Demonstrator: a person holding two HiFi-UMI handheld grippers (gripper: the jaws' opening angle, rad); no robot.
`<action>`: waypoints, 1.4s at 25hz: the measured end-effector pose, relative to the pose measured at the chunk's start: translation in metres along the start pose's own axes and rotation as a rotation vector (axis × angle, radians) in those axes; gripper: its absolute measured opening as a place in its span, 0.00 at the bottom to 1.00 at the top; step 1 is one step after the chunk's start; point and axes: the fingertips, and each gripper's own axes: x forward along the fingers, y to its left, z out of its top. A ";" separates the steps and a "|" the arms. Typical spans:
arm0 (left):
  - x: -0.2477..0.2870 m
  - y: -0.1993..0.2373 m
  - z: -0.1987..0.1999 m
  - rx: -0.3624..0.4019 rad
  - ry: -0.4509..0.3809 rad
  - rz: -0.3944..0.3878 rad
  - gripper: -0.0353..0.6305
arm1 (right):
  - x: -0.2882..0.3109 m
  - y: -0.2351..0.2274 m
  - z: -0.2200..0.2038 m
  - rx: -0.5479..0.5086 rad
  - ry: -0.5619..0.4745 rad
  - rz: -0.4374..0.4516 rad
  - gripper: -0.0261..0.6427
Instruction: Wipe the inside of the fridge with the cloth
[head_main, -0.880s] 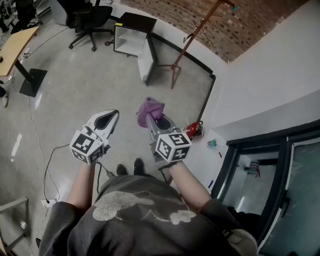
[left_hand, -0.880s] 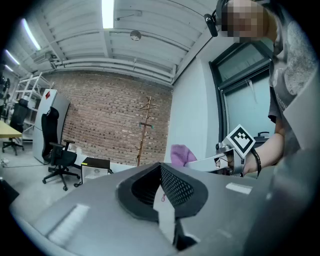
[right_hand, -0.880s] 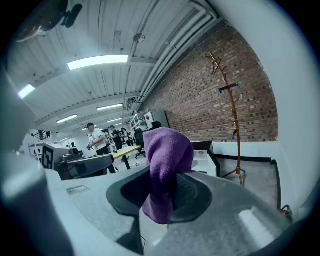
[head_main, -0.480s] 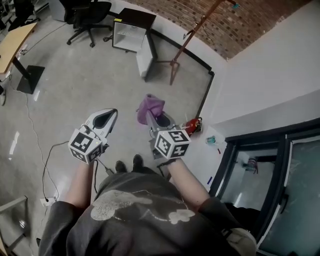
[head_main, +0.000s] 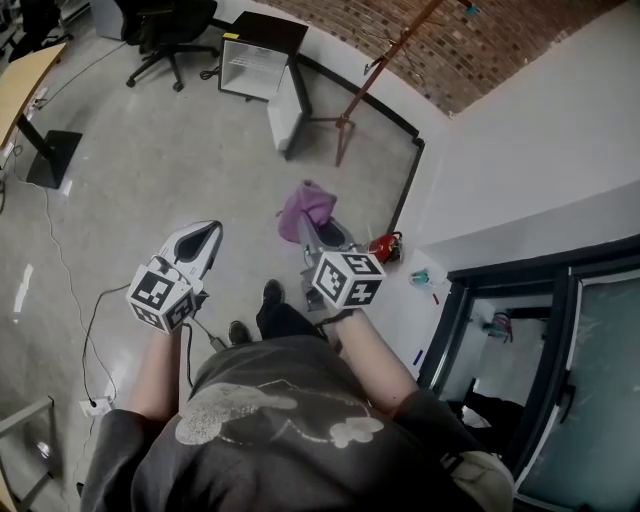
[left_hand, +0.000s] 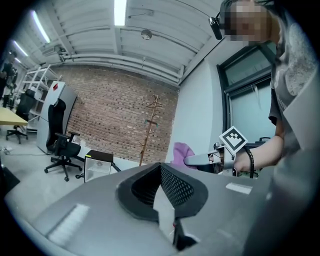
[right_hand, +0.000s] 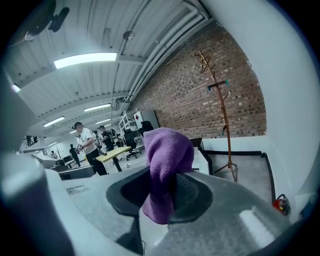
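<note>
Head view, right gripper (head_main: 312, 232) clamping cloth (head_main: 302, 205), fridge (head_main: 248, 68) distant (coat stand (head_main: 352, 105) beside)

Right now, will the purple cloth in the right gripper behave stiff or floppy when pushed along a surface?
Probably floppy: the purple cloth folds and droops over the right gripper. Likely light and unlikely to slip, being pinched mid-fold.

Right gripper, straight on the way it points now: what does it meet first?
Nothing near: open floor lies ahead of the right gripper, shut on the purple cloth. The first thing in line looks like the mini fridge, though depth is unclear.
</note>
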 end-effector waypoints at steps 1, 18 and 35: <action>0.003 0.003 0.000 0.001 0.000 0.003 0.08 | 0.004 -0.005 0.001 0.003 0.004 -0.002 0.17; 0.148 0.122 0.009 -0.023 0.059 0.088 0.08 | 0.200 -0.125 0.052 0.093 0.099 0.041 0.17; 0.295 0.223 0.071 0.022 0.020 0.114 0.08 | 0.337 -0.195 0.121 0.090 0.157 0.086 0.17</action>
